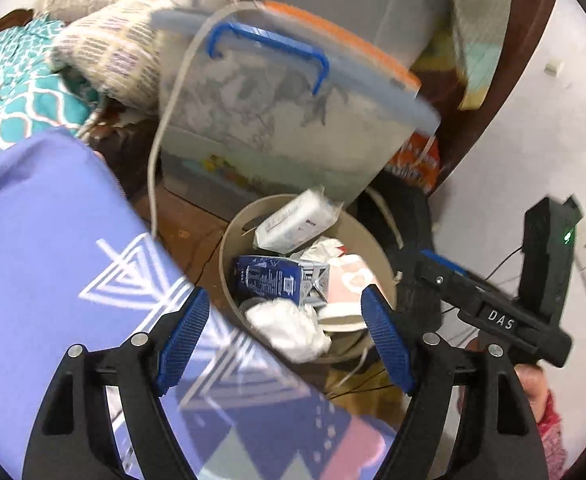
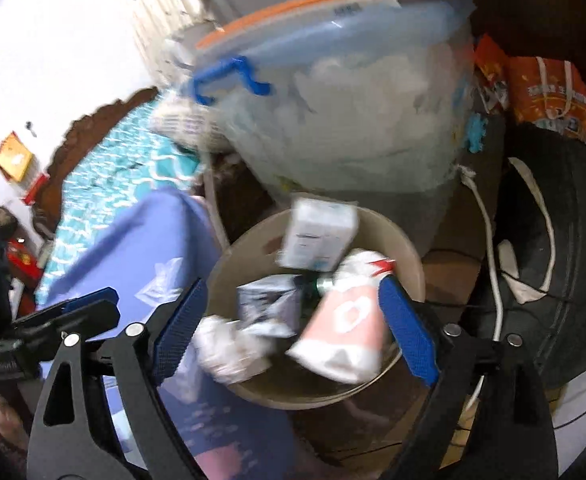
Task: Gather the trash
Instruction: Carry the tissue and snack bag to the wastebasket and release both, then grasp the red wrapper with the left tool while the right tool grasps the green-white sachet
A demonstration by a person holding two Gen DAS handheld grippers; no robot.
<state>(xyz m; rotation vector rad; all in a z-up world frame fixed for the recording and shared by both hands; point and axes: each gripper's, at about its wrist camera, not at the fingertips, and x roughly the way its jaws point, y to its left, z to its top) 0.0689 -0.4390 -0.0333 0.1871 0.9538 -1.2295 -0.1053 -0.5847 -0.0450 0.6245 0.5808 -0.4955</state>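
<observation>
A round beige trash bin [image 1: 225, 256] [image 2: 407, 240] stands on the floor beside the bed. It holds a dark blue carton [image 1: 271, 278] [image 2: 267, 308], a white packet [image 1: 297, 220] [image 2: 319, 236], a pink and white paper cup [image 1: 347, 280] [image 2: 343, 328] and crumpled white tissue [image 1: 289, 326] [image 2: 229, 350]. My left gripper [image 1: 285, 338] is open and empty above the bin's near rim. My right gripper [image 2: 293, 330] is open and empty, its jaws spread over the bin. The right gripper's black body [image 1: 505, 316] shows at the right of the left wrist view.
A purple patterned bedsheet [image 1: 53, 260] [image 2: 133, 248] lies at left. A lidded clear storage box [image 1: 285, 112] [image 2: 353, 100] with a blue latch stands behind the bin. A white cable [image 2: 493, 264], a black bag [image 2: 565, 260] and an orange packet [image 2: 549, 96] are at right.
</observation>
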